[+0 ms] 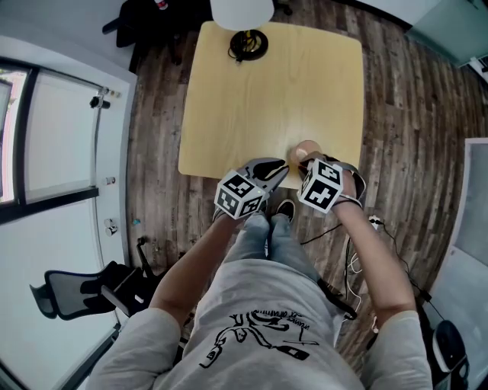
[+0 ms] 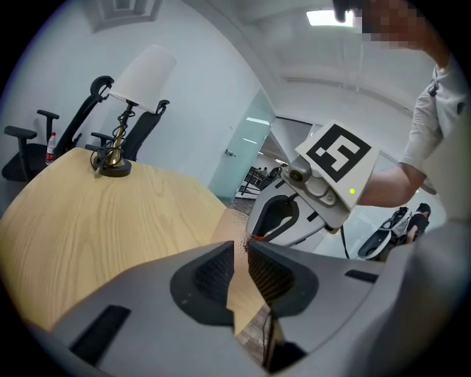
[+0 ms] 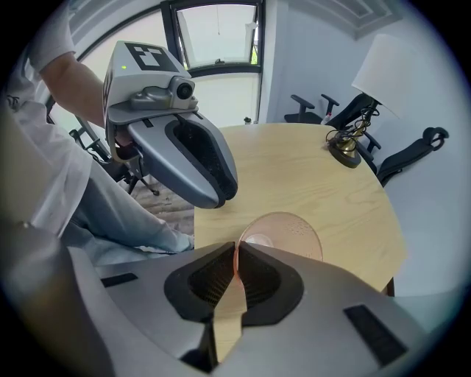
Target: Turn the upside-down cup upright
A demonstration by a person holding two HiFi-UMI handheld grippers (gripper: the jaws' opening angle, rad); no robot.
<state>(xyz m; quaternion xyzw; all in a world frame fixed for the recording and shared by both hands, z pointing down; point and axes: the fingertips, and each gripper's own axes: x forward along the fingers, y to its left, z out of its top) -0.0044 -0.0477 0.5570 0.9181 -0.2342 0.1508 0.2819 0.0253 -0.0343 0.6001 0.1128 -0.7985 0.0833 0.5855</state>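
Note:
A translucent pink cup [image 1: 305,151] stands near the front edge of the light wooden table [image 1: 252,99]. In the right gripper view I look into the cup's [image 3: 291,235] open mouth, which faces up. My right gripper [image 3: 237,250] points steeply down and is shut on the cup's near rim. In the head view, the right gripper [image 1: 309,161] sits right over the cup. My left gripper [image 1: 282,171] comes in low from the left, tips just beside the cup. Its jaws [image 2: 241,247] stand a narrow gap apart, with the cup's wall [image 2: 228,237] just ahead of them.
A table lamp [image 1: 244,15] with a white shade stands at the table's far edge. Black office chairs [image 2: 29,143] stand beyond it. Cables [image 1: 358,259] lie on the wood floor to the right of the person's legs [image 1: 267,236]. Another chair [image 1: 76,293] stands at lower left.

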